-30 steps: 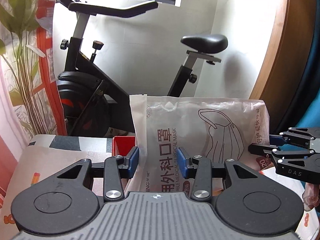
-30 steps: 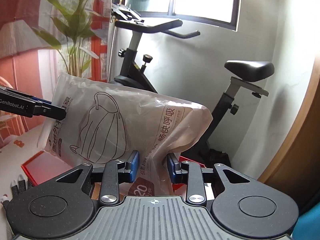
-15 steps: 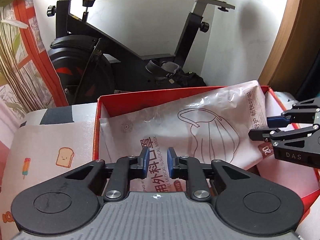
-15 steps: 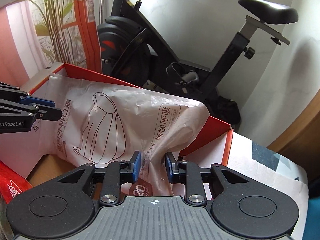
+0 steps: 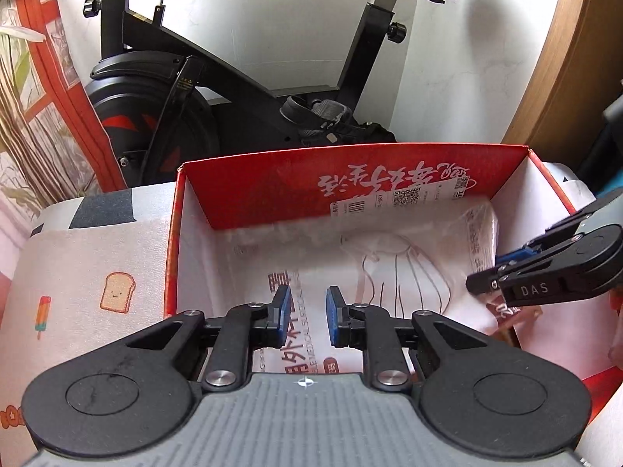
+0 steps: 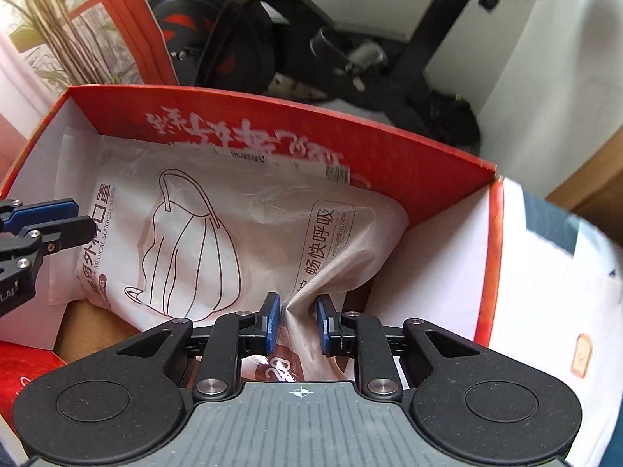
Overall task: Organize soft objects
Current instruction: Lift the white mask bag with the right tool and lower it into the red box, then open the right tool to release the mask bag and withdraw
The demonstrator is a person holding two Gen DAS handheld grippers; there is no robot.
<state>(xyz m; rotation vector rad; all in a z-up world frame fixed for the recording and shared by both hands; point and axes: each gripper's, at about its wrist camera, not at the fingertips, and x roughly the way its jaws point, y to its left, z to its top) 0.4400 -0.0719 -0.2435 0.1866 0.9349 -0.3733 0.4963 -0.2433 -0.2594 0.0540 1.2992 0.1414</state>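
A white plastic pack of surgical masks (image 5: pixel 389 264) (image 6: pixel 218 225) lies tilted inside an open red cardboard box (image 5: pixel 272 194) (image 6: pixel 389 163), its top edge against the far wall. My left gripper (image 5: pixel 309 313) (image 6: pixel 50 222) is shut on the pack's left end, the printed plastic running between its blue pads. My right gripper (image 6: pixel 298 321) (image 5: pixel 490 276) has its jaws closing on the pack's crumpled right corner, and the pads (image 6: pixel 268 323) pinch the gathered film. Both grippers point steeply down into the box.
The box stands on a white cloth (image 5: pixel 97 264) printed with toast and ice lollies. Behind it an exercise bike (image 5: pixel 233 89) stands against a white wall, with a plant (image 6: pixel 58 31) to the left and a wooden panel (image 5: pixel 564 78) to the right. A red lid (image 6: pixel 23 369) lies near the box's left side.
Both grippers sank and tipped downward, carrying the mask pack from upright in the air into the red box. The left jaws narrowed onto the pack early on.
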